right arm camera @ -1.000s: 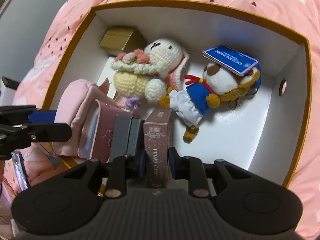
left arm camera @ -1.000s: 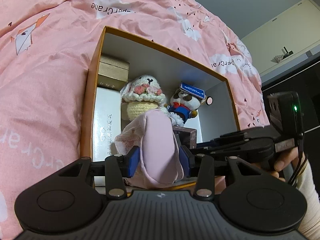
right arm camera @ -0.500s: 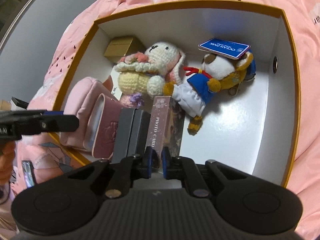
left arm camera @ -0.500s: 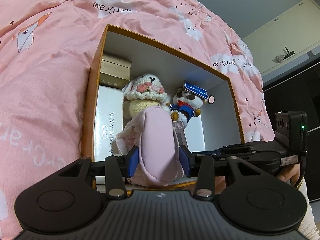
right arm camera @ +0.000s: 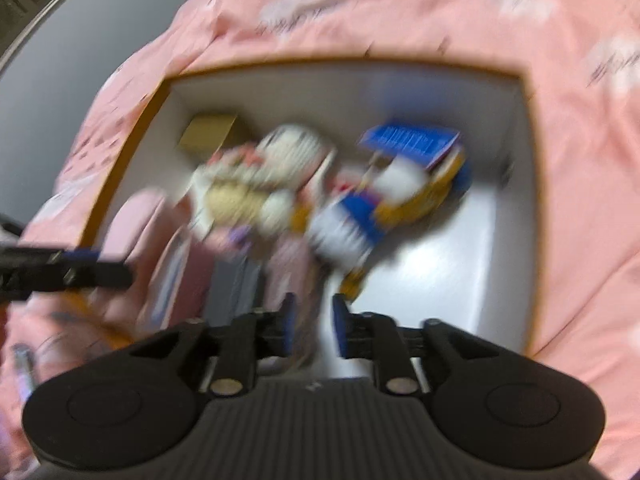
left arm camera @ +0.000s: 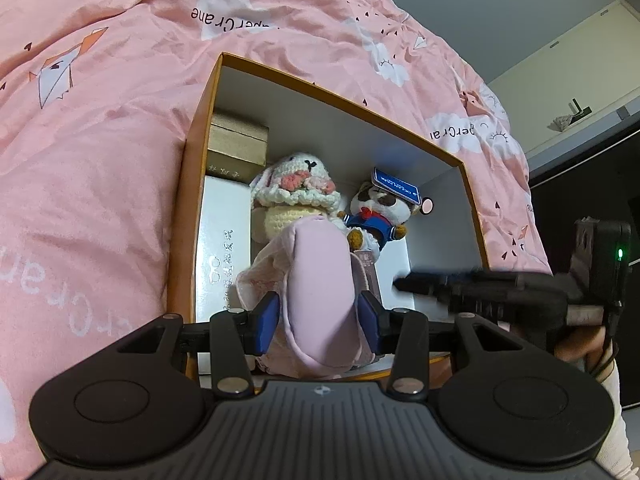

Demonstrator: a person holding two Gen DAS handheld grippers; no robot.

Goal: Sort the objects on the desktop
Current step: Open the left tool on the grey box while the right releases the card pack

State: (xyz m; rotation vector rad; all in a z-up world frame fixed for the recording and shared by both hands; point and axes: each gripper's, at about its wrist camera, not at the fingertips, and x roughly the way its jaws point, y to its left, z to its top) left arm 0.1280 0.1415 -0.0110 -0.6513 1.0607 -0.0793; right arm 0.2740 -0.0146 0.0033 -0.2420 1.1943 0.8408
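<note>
The left gripper is clamped on a soft pink pouch and holds it upright at the near wall of the orange-rimmed box, which sits on a pink bedspread. The right gripper has just been opening its jaws; they now stand partly apart with nothing gripped between them, above the dusky-pink card box that stands just beside the pouch, though that view is too blurred to say whether the pads clear it. The step in hand looks like letting go of the card box and drawing the right gripper out, so the sound way is to lift straight along the line of the fingers until both pads are free, rather than swinging sideways, which could tip the narrow box onto the panda plush lying close behind it. The pouch is limp and will slump if released early, so the left grip is best kept steady as a prop until the card box stands on its own. The crochet bunny, the gold box and the white box crowd the left side of the box; the open white floor on the right is the room for whatever goes in next.
</note>
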